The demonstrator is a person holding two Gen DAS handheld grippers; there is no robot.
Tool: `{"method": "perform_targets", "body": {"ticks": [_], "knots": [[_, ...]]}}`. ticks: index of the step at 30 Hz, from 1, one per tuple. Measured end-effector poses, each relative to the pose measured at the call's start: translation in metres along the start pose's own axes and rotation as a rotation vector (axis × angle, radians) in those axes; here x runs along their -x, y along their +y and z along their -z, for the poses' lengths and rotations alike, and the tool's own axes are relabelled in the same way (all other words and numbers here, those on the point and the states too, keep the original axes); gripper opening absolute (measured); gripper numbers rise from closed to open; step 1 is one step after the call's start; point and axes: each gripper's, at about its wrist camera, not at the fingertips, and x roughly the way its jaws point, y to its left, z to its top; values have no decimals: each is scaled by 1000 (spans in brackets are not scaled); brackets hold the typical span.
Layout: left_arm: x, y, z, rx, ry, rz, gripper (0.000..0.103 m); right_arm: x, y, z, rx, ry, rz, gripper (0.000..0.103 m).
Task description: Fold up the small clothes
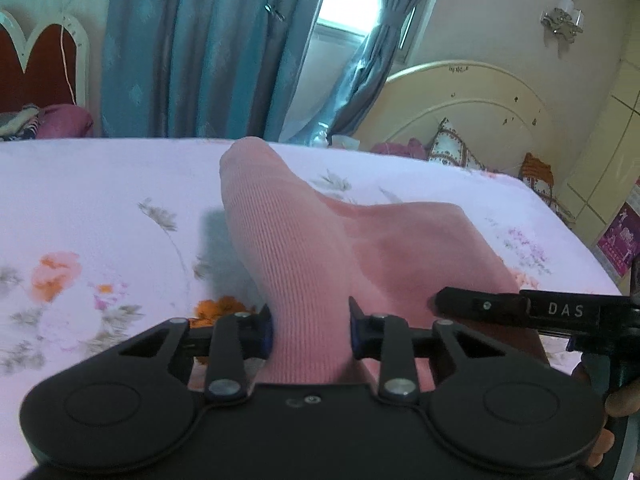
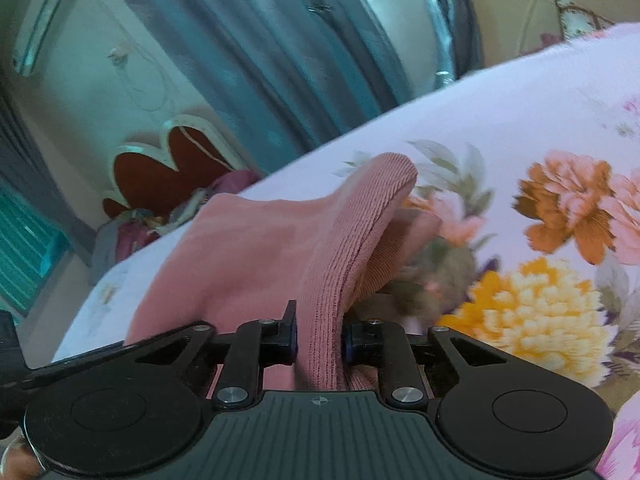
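A small pink ribbed knit garment (image 1: 304,248) lies on a floral bedsheet (image 1: 100,208) and is lifted at its near edge. My left gripper (image 1: 311,332) is shut on its ribbed band, which rises between the fingers. My right gripper (image 2: 320,340) is shut on another part of the same garment (image 2: 256,248), whose ribbed hem arches up ahead of the fingers. The right gripper also shows in the left wrist view (image 1: 520,308), close on the right, touching the cloth.
The bed's cream headboard (image 1: 472,100) and a patterned pillow (image 1: 456,144) are at the far right. Blue curtains (image 1: 192,48) hang behind the bed. A red-and-white headboard (image 1: 36,60) stands at the far left. The sheet has large printed flowers (image 2: 560,208).
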Motion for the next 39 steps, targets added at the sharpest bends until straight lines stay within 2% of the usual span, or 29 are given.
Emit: {"method": "perform_targets", "body": {"ticks": [7,11,18,26,30,34,36,37,39], "knots": [[57,52,-4,19,-35,-26,31,-11,74,12,10,-2,-68,19],[93,109,-1,44,-52,-37,31,-34,132,29,34,4,-93,19],[139,225,1,60,-52,-26,31,-99,244,78,25,12,-81,19],[163,342,-2,72,-58,-101,30,-201,344,108,36,54,-112,19],[161,385,4,74,-55,-125,31,-247,364,117,41,92,-110,19],[146,419,19,71,-33,-145,33,-279,362,128,59,120,-64,20],[137,426,31,49,-6,-167,43,-290,352,133,50,142,-28,20],[136,428,36,43,-18,-171,47,-293,345,135,30,154,-18,20],[138,430,37,44,-31,-171,50,-292,334,137,9,161,5,25]]}}
